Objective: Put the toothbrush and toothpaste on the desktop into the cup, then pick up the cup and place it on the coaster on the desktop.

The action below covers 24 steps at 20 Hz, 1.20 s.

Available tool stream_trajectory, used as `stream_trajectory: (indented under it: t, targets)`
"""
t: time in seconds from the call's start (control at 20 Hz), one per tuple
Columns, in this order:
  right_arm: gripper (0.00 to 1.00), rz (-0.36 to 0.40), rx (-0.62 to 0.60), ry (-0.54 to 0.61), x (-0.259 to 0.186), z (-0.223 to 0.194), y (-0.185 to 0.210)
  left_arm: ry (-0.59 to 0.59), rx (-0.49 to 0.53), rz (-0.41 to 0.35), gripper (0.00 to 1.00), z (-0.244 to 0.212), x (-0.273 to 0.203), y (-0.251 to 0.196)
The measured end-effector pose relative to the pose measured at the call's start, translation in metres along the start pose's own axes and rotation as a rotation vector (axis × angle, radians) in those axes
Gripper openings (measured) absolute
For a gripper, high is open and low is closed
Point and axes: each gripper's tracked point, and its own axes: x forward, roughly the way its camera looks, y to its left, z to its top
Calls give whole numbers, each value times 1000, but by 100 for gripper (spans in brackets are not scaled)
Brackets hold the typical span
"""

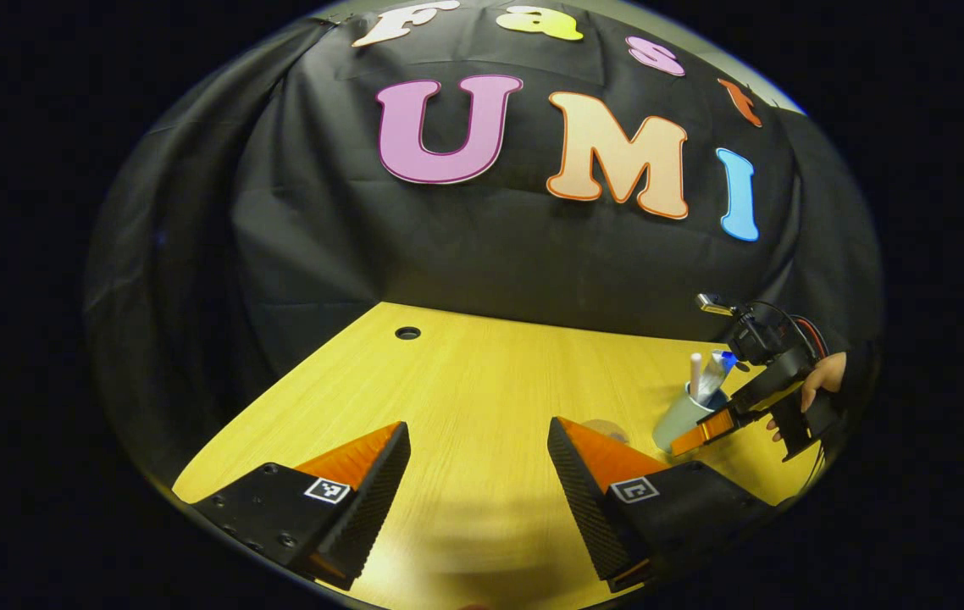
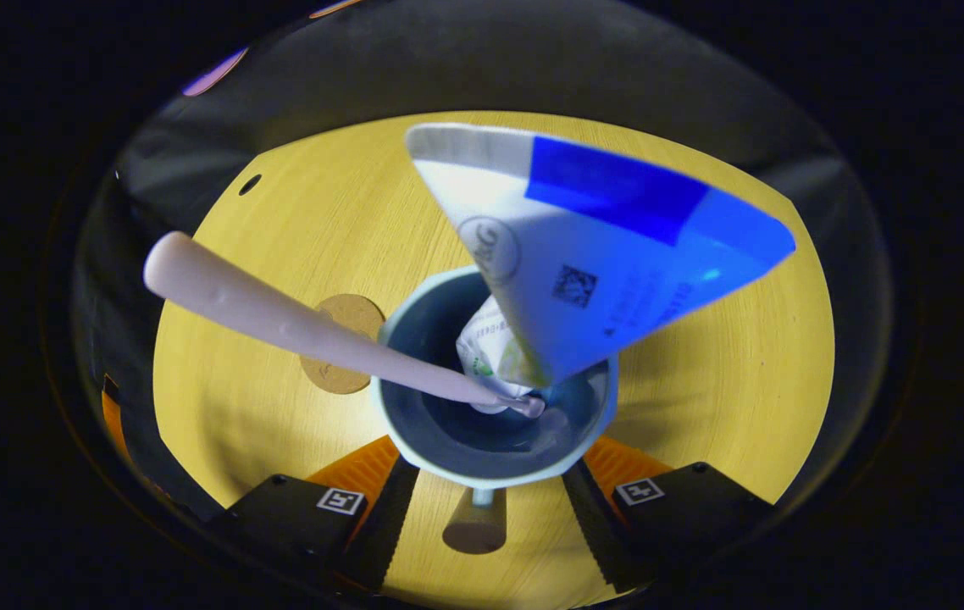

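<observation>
Cup (image 2: 495, 440) w/ toothbrush (image 2: 296, 326) clamped in right gripper (image 2: 490, 500); left gripper (image 1: 478, 483) wide apart.

The bench (image 2: 702, 381) is yellow wood grain. The cup (image 2: 414, 440) is pale blue, the toothpaste (image 2: 617, 237) white and blue, the toothbrush (image 2: 279, 318) pale pink, the coaster (image 2: 355, 313) brown at 9 o'clock of the cup.

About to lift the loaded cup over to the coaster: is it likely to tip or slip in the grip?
Probably top-heavy: the toothpaste tube and toothbrush stick far above the cup rim and lean opposite ways. The wall looks smooth, so it may slide between the right gripper fingers. Keeping it upright on the way to the coaster seems wise.
</observation>
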Motion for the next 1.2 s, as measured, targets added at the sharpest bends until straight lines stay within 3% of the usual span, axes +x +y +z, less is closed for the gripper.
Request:
stream_trajectory:
  t: [0.05,0.15,0.25,0.4,0.45,0.5,0.85,0.9,0.95,1.2]
  targets:
    - [89,-18,-10,0,2,0,-3,2,3,1,95,-1,1,3]
    - [73,-25,-31,4,3,-1,-7,3,5,-2,95,-2,4,4]
    - [64,-21,-50,20,4,-6,-6,6,3,-8,95,-2,6,3]
    - [32,-20,-59,11,3,-5,-4,10,5,-20,95,-3,11,2]
    - [29,-10,-62,9,3,-6,0,8,7,-26,95,-2,12,1]
    - [32,5,-61,5,2,-4,7,7,9,-31,95,-2,12,1]
    - [32,66,-78,-60,-8,17,55,12,14,-37,95,-2,17,15]
    - [28,76,-84,-61,-9,19,61,13,14,-37,94,-2,17,18]
    - [32,87,-87,-59,-10,17,68,16,12,-37,94,-2,17,21]
    - [32,96,-122,-26,7,16,99,14,4,-24,94,-2,15,40]
